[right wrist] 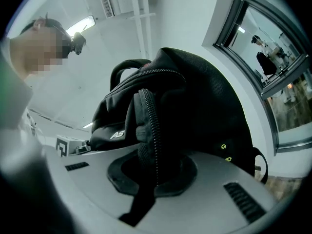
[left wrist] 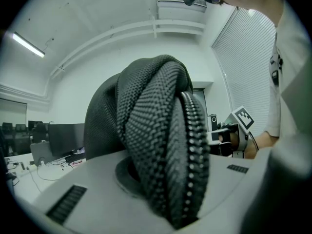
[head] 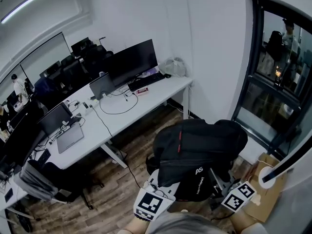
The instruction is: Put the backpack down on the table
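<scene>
Starting at the left, a long white desk (head: 122, 112) runs diagonally from the lower left up toward the wall. Its near edge faces a strip of bare wooden floor (head: 129, 147). On this desk stand three dark screens, the largest (head: 132, 61) near the far end. There are also one closed laptop (head: 69, 137), one keyboard (head: 146, 81) and some loose cables. The desk surface in front of the keyboard is bare. One chair (head: 36, 182) draped in grey sits by the desk's lower-left end. The desk's right corner stops close to the white wall and has one pale bag (head: 173, 67) lying on it.

Further right, the single black backpack (head: 200, 147) hangs in the air over the floor, well apart from the desk's edge, carried by two tools. The left tool (head: 157, 183) is under the backpack's lower left side. Its jaws are nearly together, pinching a fold of woven backpack fabric with a zipper line. The right tool (head: 218, 180) is at the lower right side, its jaws pressed on another zippered fold of the backpack.

At the far right, one cardboard box (head: 263, 189) sits on the floor just beside the backpack, below a dark-framed window (head: 278, 82).
</scene>
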Demonstrator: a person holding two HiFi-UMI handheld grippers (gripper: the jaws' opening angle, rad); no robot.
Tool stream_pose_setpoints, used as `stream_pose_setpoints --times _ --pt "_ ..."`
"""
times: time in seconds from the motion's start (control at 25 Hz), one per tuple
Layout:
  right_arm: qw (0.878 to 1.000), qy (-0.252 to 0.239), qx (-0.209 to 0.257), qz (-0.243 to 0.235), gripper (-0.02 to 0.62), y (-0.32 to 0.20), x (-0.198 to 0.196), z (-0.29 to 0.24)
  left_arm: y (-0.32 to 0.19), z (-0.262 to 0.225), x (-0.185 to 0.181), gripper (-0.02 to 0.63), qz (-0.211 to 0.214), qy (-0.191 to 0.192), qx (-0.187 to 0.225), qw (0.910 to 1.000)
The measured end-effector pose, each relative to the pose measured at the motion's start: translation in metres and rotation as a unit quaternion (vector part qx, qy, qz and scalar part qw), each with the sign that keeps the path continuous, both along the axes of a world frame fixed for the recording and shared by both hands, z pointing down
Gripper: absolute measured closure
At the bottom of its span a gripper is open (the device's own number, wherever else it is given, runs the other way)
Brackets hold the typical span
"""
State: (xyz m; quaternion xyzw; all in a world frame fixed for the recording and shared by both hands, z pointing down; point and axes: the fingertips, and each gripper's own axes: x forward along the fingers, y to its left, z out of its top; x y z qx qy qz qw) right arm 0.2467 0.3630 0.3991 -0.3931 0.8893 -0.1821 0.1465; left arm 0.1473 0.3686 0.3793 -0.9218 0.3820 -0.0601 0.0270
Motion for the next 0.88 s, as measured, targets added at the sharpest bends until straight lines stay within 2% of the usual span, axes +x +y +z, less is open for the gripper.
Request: stream_pose_setpoints --times 0.4,0.88 --pt "1.0 -0.002 -0.005 0.005 0.576 -0.016 0.001 0.002 -0.018 0.003 0.001 0.552 0.007 -0.005 -0.005 1.0" --pt "0.999 0.014 0.001 0.033 0.576 -0.072 -0.041 0.002 -0.079 0.007 -0.042 0.552 0.031 0.008 0.017 0.9993"
